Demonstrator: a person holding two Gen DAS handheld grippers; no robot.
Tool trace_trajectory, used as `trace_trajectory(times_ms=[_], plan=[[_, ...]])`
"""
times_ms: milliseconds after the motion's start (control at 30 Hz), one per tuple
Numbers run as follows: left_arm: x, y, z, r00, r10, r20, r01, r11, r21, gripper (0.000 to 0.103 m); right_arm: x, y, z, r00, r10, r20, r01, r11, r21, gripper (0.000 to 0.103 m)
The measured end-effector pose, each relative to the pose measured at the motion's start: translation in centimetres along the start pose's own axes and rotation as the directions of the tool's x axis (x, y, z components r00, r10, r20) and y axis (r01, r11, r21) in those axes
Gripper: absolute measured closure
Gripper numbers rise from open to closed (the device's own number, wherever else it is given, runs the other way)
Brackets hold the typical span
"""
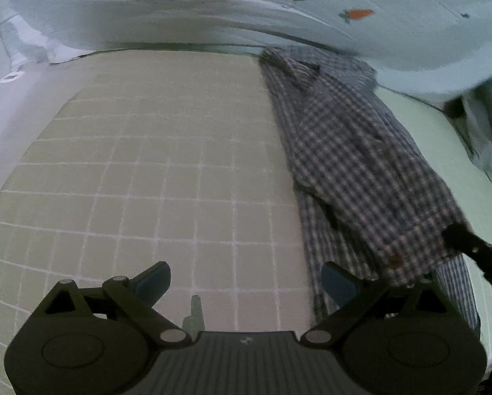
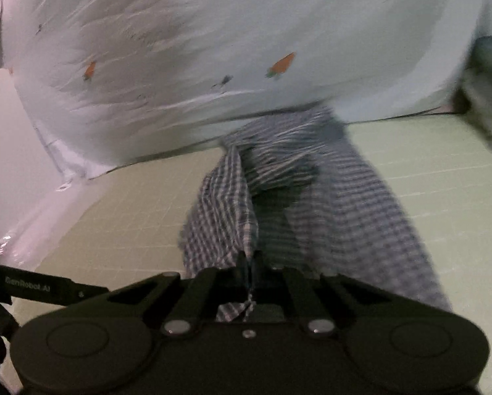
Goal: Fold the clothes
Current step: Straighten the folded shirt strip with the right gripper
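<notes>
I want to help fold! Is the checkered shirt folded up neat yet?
Not yet. The checkered shirt lies bunched and rumpled on the grid mat, one edge pinched in the shut right gripper.

The left gripper [image 1: 246,283] is hovering wide open over the gridded mat [image 1: 153,177], beside the checked shirt [image 1: 354,164].

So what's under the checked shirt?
The checked shirt lies on a green grid mat, which shows all around it. Whatever is right beneath the cloth is covered, so I can't tell if anything else hides there.
</notes>
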State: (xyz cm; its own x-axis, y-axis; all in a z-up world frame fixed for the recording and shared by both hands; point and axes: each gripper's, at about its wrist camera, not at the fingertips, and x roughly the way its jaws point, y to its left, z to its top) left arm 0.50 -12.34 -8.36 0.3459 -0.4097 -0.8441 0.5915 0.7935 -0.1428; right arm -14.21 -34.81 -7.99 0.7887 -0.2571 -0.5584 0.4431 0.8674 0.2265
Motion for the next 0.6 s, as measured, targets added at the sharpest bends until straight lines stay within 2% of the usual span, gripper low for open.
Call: trace_trajectory(times_ms=[133,233,400,600], plan=[[0.2,-1.9,-1.0,1.000,-0.024,-0.017,0.025,0.999,0.023,0.006,-3.1,-2.3,-1.8,0.997,-0.074,0.010,0.073,0.994,0.078,0.101],[0.5,-3.5,-1.7,0.998,-0.042,-0.036,0.043,0.999,0.029,0.006,-4.4,-4.7,-2.9,0.993,-0.114,-0.024,0.116,0.984,0.135,0.101],[0.2,-6.5,-2.9,0.997,-0.053,-0.049,0.055,0.998,0.038,0.006,-5.1,-8.3,-4.3,0.988,-0.108,-0.110,0.129,0.969,0.208,0.101],[0.2,-7.6,-4.7,0.995,-0.008,-0.094,0.007,1.000,-0.013,0.006,-4.1,-10.5,-4.9,0.969,-0.076,-0.237,0.121,0.976,0.183,0.100]])
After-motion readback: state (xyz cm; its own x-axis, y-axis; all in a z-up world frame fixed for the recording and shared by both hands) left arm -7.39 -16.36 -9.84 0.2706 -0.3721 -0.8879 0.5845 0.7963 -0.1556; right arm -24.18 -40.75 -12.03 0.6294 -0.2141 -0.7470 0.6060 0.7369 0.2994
